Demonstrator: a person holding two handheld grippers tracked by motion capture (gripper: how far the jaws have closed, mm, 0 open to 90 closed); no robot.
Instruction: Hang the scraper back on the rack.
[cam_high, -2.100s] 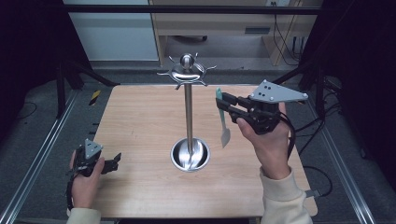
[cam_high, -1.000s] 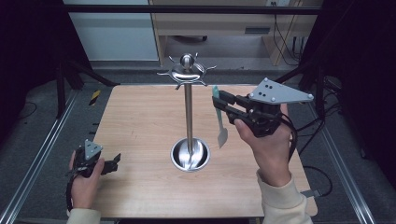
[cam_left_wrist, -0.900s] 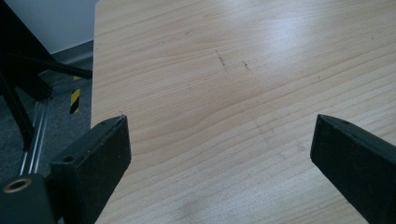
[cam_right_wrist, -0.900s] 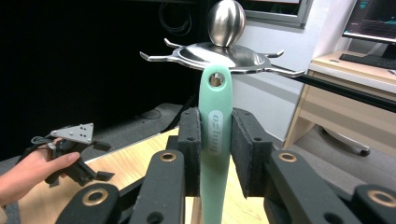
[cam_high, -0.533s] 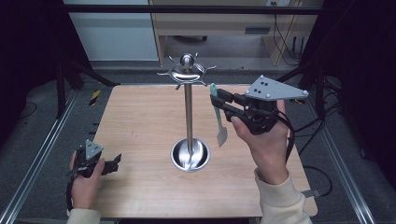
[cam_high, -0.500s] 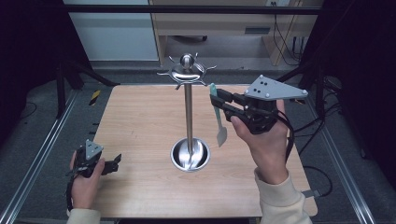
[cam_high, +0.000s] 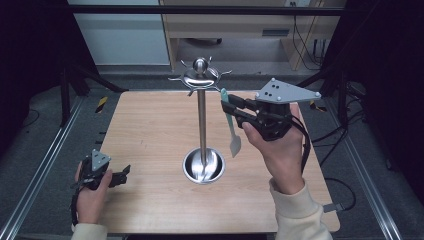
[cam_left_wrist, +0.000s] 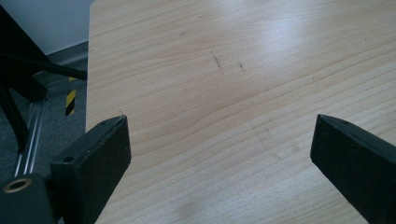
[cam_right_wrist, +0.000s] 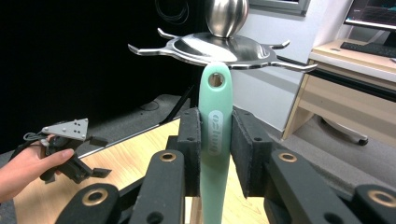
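A steel utensil stand (cam_high: 201, 120) rises from a round base (cam_high: 203, 166) at the table's middle, with hooked arms around its top disc (cam_right_wrist: 219, 46). My right gripper (cam_high: 232, 110) is shut on a mint-green spatula (cam_high: 229, 117), held upright with its blade (cam_high: 235, 145) hanging down. The spatula's handle hole (cam_right_wrist: 216, 80) sits just below and in front of the disc's hooks. My left gripper (cam_high: 120, 176) rests low at the table's near left corner, open, nothing between its pads (cam_left_wrist: 93, 154).
The wooden table (cam_high: 150, 130) has metal rails along both sides. A desk and cables stand beyond the far edge. The person's right hand (cam_high: 280, 150) and sleeve reach in from the near right.
My right gripper has carried the spatula up and toward the stand's top. The left gripper has stayed put.
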